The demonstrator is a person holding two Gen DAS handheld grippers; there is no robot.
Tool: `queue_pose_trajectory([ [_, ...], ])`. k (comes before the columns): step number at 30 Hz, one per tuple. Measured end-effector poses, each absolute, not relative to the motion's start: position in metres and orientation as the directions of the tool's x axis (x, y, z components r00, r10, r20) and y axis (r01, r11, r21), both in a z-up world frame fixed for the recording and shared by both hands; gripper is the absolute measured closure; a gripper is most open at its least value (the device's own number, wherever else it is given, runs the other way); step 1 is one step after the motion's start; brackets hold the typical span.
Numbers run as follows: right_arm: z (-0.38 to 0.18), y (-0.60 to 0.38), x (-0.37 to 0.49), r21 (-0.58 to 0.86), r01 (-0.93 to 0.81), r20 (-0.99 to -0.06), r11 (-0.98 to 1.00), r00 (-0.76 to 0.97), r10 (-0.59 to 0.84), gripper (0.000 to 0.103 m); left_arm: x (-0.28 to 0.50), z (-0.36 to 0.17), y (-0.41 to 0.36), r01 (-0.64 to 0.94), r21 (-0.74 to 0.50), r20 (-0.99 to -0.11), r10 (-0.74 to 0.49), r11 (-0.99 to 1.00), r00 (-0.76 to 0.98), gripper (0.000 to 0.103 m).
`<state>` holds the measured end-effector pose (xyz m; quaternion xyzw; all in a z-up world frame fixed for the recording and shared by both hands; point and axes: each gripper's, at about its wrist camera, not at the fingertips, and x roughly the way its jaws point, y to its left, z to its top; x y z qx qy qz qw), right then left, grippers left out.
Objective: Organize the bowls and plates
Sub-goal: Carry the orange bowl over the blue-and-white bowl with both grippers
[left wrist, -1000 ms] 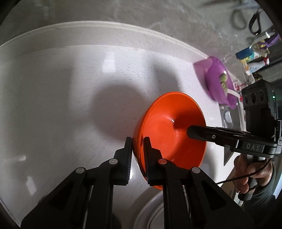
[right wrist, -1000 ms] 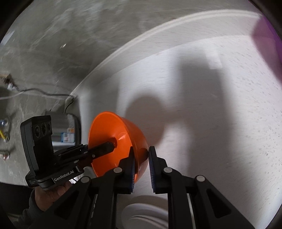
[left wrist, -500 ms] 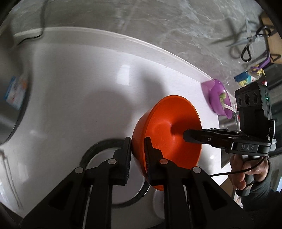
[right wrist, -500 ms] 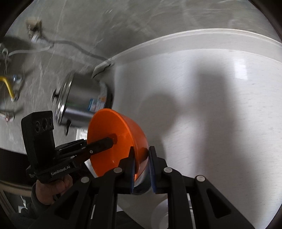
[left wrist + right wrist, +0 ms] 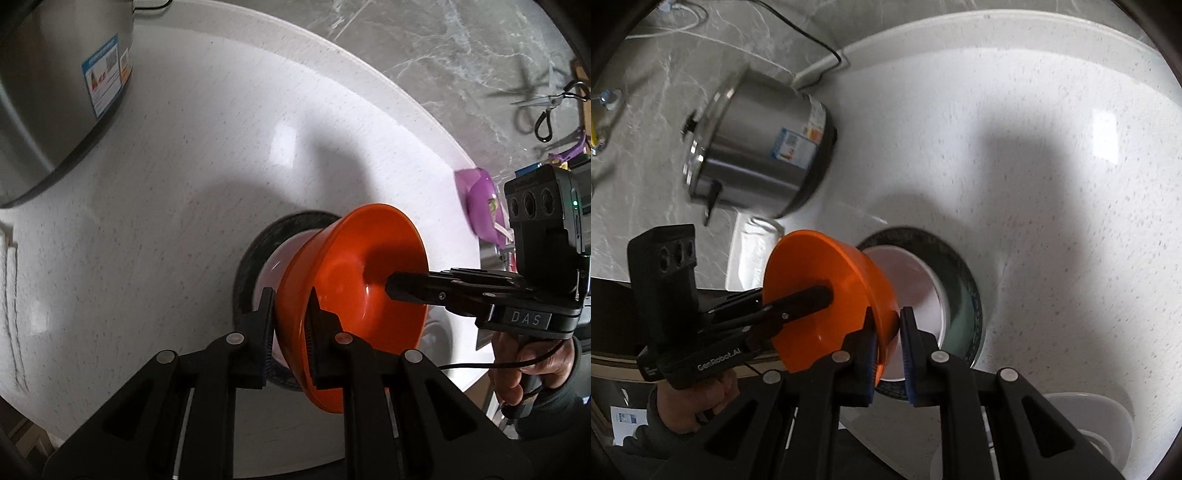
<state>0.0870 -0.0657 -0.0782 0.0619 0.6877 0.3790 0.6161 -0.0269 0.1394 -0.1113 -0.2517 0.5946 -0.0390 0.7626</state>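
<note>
While both grippers, left gripper (image 5: 290,310) and right gripper (image 5: 888,326), pinched opposite rims of the orange bowl (image 5: 354,291), I held it tilted just above the dark-rimmed plate (image 5: 960,284), both hands equally near.

Right gripper (image 5: 887,332) is clamped on the near rim of the orange bowl (image 5: 827,295), and the left gripper (image 5: 827,291) pinches the opposite rim from the frame's left — bowl's tipped on its side, up off the white counter (image 5: 1052,184). Right behind it sits a dark-rimmed plate (image 5: 960,288) with a white bowl (image 5: 916,280) on it. Steel pot (image 5: 757,147) upper left, another white bowl (image 5: 1108,417) at the lower right.
</note>
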Motion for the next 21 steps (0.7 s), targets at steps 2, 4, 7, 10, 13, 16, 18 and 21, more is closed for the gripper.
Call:
queue_pose_trajectory([
  [2, -0.084, -0.064, 0.085, 0.593, -0.374, -0.805, 0.713, -0.240, 0.543, 0.090, -0.031, -0.117, 0.141, -0.240, -0.427, -0.890, -0.358, 0.872, 0.283, 0.090],
  [4, -0.089, -0.065, 0.085, 0.586, -0.370, -0.810, 0.721, -0.241, 0.535, 0.090, -0.032, -0.122, 0.140, -0.236, -0.418, -0.894, -0.351, 0.878, 0.278, 0.090],
  [7, -0.093, -0.067, 0.084, 0.572, -0.372, -0.820, 0.731, -0.241, 0.518, 0.090, -0.031, -0.126, 0.136, -0.225, -0.407, -0.898, -0.343, 0.885, 0.275, 0.090],
  [10, -0.097, -0.069, 0.082, 0.563, -0.368, -0.826, 0.740, -0.242, 0.509, 0.091, -0.032, -0.134, 0.133, -0.222, -0.408, -0.899, -0.348, 0.885, 0.267, 0.090],
  [13, -0.099, -0.070, 0.082, 0.551, -0.368, -0.834, 0.749, -0.240, 0.496, 0.091, -0.032, -0.136, 0.131, -0.215, -0.397, -0.903, -0.337, 0.893, 0.266, 0.090],
  [16, -0.101, -0.070, 0.082, 0.544, -0.369, -0.839, 0.754, -0.239, 0.489, 0.091, -0.028, -0.136, 0.124, -0.209, -0.382, -0.906, -0.321, 0.900, 0.277, 0.090],
  [18, -0.101, -0.069, 0.082, 0.539, -0.374, -0.843, 0.755, -0.237, 0.483, 0.092, -0.022, -0.136, 0.120, -0.204, -0.373, -0.908, -0.311, 0.905, 0.281, 0.090],
  [21, -0.101, -0.067, 0.083, 0.524, -0.386, -0.852, 0.759, -0.233, 0.470, 0.092, -0.021, -0.136, 0.120, -0.199, -0.366, -0.908, -0.303, 0.909, 0.289, 0.090],
])
